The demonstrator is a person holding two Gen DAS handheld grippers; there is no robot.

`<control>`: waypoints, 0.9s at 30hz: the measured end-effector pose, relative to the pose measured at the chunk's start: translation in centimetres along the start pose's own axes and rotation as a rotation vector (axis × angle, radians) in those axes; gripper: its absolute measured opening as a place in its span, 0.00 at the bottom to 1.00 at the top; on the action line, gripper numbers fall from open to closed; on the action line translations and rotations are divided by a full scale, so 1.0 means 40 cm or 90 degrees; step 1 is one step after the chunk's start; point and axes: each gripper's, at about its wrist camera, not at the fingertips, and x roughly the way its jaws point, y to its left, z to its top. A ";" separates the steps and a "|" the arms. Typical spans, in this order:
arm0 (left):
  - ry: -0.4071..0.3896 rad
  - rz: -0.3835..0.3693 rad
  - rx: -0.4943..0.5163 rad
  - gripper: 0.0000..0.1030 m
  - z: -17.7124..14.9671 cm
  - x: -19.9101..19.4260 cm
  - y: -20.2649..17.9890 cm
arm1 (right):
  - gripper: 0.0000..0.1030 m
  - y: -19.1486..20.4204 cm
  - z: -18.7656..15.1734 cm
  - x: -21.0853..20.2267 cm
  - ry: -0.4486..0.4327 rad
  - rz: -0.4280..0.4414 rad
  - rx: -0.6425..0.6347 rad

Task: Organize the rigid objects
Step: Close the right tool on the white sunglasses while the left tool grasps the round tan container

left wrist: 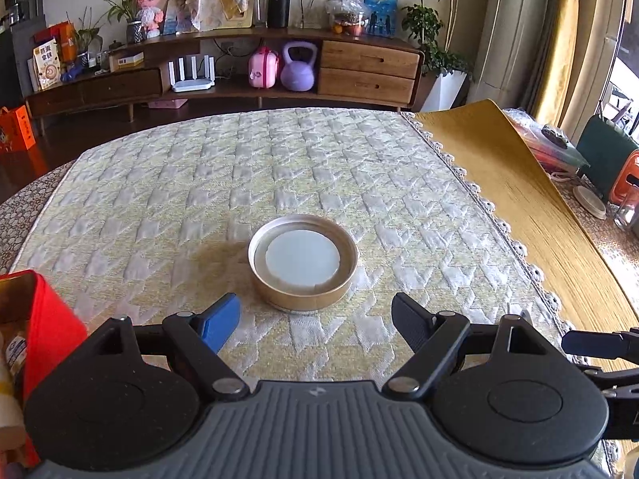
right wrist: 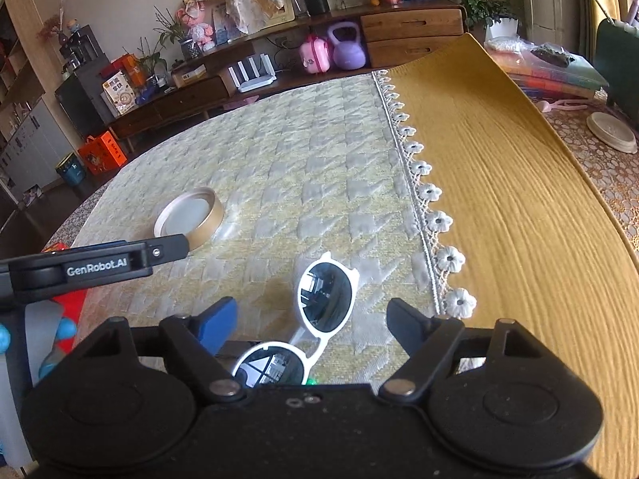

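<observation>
A round gold lid lies upside down on the quilted mat, its white liner facing up. My left gripper is open and empty just short of it, fingers either side. The lid also shows in the right wrist view, far left. White cat-ear sunglasses with dark lenses lie on the mat between the open fingers of my right gripper, untouched. A red tin box stands at my left gripper's left, open, with items inside. The left gripper's arm crosses the right wrist view.
A quilted yellow-white mat covers the table, with a mustard cloth on its right. A white dish and bags lie far right. A wooden TV cabinet with a purple kettlebell stands beyond the table.
</observation>
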 end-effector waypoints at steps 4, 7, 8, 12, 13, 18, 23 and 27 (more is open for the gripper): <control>0.001 0.011 0.005 0.81 0.004 0.035 0.000 | 0.76 0.001 0.004 0.017 0.001 -0.010 -0.004; -0.001 0.021 0.006 0.81 0.009 0.057 0.002 | 0.73 0.001 0.006 0.029 0.005 -0.010 -0.004; -0.001 0.021 0.010 0.81 0.009 0.062 0.001 | 0.72 0.001 0.007 0.032 0.006 -0.012 -0.006; -0.005 0.026 0.024 0.81 0.013 0.085 -0.006 | 0.68 0.000 0.007 0.047 0.010 -0.025 -0.007; -0.005 0.027 0.024 0.81 0.014 0.090 -0.007 | 0.67 -0.004 0.007 0.051 0.010 -0.028 -0.005; 0.000 0.028 0.025 0.81 0.015 0.120 -0.011 | 0.58 -0.004 0.008 0.055 0.001 -0.029 -0.003; -0.005 0.034 0.031 0.81 0.018 0.137 -0.013 | 0.47 0.014 -0.002 0.055 -0.005 -0.049 -0.027; -0.006 0.034 0.033 0.81 0.024 0.143 -0.014 | 0.34 0.017 -0.006 0.053 -0.013 -0.058 -0.036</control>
